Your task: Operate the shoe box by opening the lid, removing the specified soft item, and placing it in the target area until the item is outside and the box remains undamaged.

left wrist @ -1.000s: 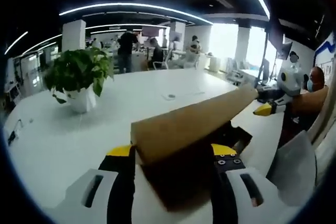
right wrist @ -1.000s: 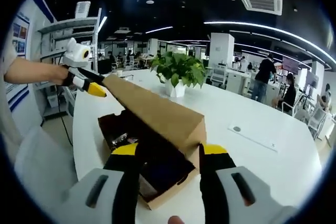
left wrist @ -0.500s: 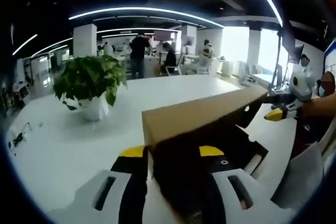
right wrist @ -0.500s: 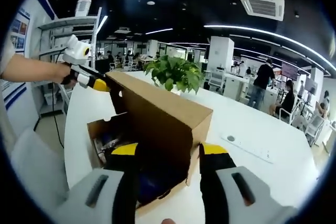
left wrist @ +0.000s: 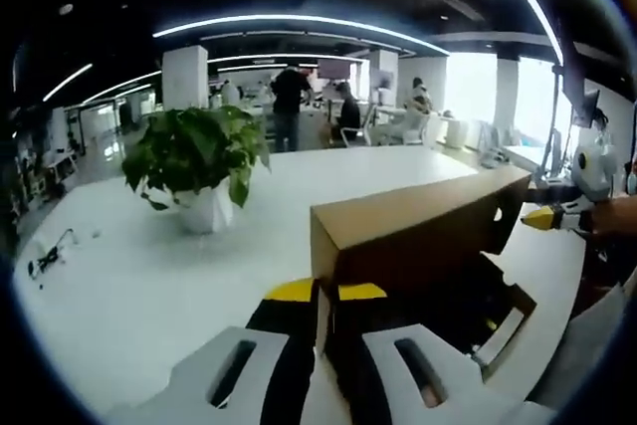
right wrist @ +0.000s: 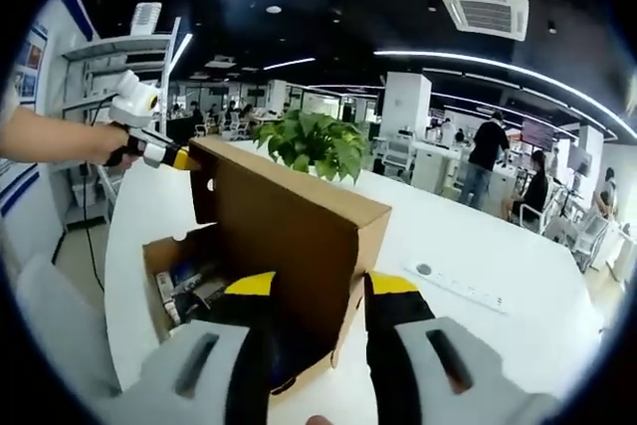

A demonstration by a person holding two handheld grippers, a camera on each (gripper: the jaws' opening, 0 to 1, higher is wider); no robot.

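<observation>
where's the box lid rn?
The lid stands raised above the open shoe box on the white table, potted plant behind; left gripper at its far corner.

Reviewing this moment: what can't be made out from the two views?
- Left gripper view: the raised lid hides most of the shoe box interior; contents dark.
- Right gripper view: items in the box are small, dark and partly behind the lid; the soft item can't be identified.
- Either view: what the right gripper jaws touch is unclear.
</observation>
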